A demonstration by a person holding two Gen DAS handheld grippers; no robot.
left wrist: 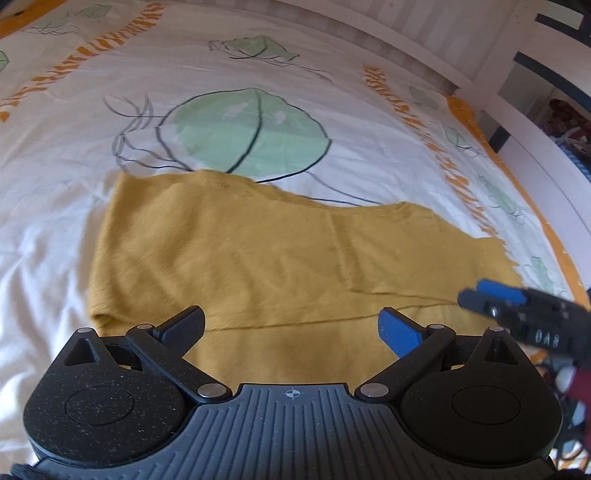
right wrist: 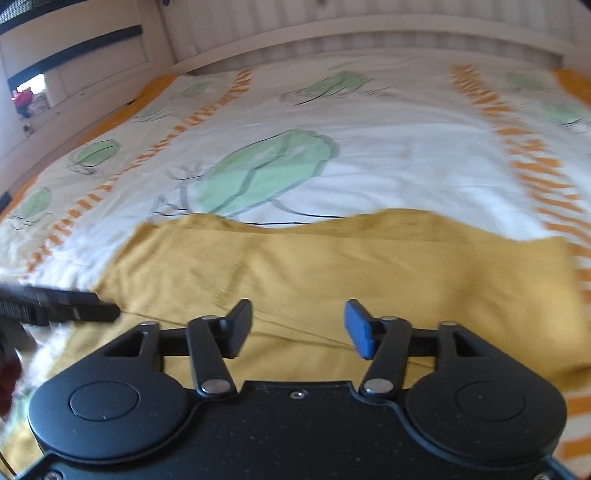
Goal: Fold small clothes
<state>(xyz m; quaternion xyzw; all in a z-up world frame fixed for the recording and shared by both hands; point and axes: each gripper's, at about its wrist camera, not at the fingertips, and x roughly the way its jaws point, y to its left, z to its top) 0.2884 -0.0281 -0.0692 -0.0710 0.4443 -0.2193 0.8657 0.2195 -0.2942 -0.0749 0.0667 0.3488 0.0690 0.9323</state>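
A mustard-yellow garment [left wrist: 266, 251] lies spread flat on the bed, with a fold line running across its near part. My left gripper [left wrist: 291, 323] hovers over its near edge, jaws wide apart and nothing between them. My right gripper [right wrist: 299, 319] stands open above the same garment [right wrist: 332, 266], and its pads hold no cloth. In the left wrist view the right gripper [left wrist: 480, 294] comes in from the right, over the cloth's right end. In the right wrist view the left gripper [right wrist: 109, 314] shows as a dark bar at the cloth's left edge.
The bed sheet [left wrist: 74, 166] is white with green leaf prints and orange striped bands. A white slatted headboard [right wrist: 369, 33] runs along the far side. A white shelf unit [left wrist: 535, 96] with dark trim stands beyond the bed's right edge.
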